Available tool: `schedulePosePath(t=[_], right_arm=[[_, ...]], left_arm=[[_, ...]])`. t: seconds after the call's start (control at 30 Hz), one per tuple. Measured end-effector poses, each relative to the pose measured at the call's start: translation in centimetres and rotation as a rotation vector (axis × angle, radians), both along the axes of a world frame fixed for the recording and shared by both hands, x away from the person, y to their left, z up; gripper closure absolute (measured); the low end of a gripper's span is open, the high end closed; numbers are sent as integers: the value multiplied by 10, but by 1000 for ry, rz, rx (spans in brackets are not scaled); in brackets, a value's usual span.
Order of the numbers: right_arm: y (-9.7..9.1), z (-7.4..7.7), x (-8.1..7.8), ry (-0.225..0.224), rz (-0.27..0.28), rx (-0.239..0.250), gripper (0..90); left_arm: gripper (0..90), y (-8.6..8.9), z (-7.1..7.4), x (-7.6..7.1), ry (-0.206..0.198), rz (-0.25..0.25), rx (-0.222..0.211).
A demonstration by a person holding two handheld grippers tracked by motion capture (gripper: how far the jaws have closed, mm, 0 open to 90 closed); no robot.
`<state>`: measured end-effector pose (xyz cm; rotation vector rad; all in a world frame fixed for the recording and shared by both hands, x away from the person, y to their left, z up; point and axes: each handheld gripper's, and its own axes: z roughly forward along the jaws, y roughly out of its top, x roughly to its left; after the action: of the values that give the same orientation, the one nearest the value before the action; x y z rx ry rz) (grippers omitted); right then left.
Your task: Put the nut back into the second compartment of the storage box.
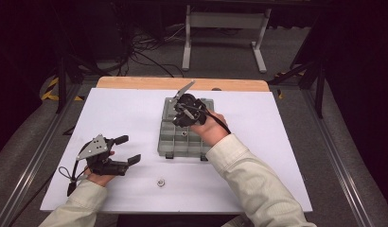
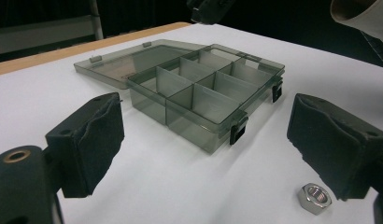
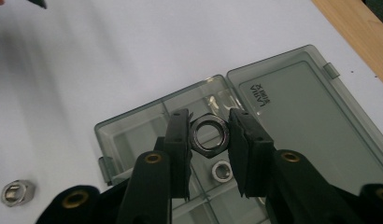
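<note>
Nut carried over open compartment box

We found the right hand-held gripper [image 3: 208, 135] clamped across the flats of a large hex nut [image 3: 209, 136], above the compartment box [image 3: 133, 135]. We judged the nut rigid, smooth, slip-prone. The left hand-held gripper [image 2: 203, 140] stood wide, empty.

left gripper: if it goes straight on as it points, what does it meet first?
Likely the open organizer box, near its front wall with the latches. The left gripper has open jaws aimed at it over bare table; the loose nut lies off to one side, by one jaw. Depth is unclear.
</note>
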<state>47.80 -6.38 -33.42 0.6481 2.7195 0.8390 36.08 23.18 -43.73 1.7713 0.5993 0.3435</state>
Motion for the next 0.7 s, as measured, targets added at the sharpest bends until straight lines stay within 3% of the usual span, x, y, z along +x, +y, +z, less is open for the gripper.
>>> schedulePosePath(t=[0.17, 0.23, 0.4, 0.7], right_arm=[[-2, -5, 9, -2, -25, 1, 700], [-2, -12, 13, -10, -34, -20, 701], [-4, -28, 20, 11, -53, -32, 700], [-6, -38, 26, 25, -64, -45, 699]], left_arm=[[117, 0, 0, 0, -2, 3, -1], [117, 0, 0, 0, -2, 4, -3], [117, 1, 0, 0, -1, 2, -2], [117, 0, 0, 0, -1, 1, -5]])
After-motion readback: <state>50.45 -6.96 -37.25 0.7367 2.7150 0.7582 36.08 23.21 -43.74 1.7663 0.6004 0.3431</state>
